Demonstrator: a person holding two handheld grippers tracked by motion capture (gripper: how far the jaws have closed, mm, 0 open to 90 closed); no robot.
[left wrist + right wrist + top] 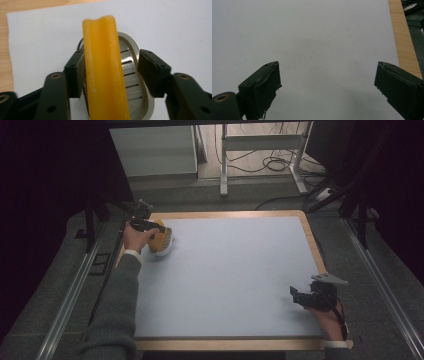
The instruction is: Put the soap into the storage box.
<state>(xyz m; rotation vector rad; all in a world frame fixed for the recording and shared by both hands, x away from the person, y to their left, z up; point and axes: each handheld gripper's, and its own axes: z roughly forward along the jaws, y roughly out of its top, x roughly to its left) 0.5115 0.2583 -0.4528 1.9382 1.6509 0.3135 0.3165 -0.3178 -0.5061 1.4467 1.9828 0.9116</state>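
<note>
A small utensil [162, 241] with an orange arched handle [102, 62] over a slotted metal oval [128, 75] in a white rim sits at the back left of the pale mat [225, 280]. My left gripper [150, 226] straddles it. In the left gripper view, the left gripper [112, 65] has one pad against the orange handle and the other against the rim. My right gripper [298, 296] rests near the mat's right front edge. Seen in the right gripper view, the right gripper [327, 82] is wide open with bare mat between its jaws.
The mat lies on a wooden board [312, 240] whose border shows at the right and back. Metal rails [70, 295] run along both sides of the table. A white frame and cables [265, 160] stand on the floor beyond.
</note>
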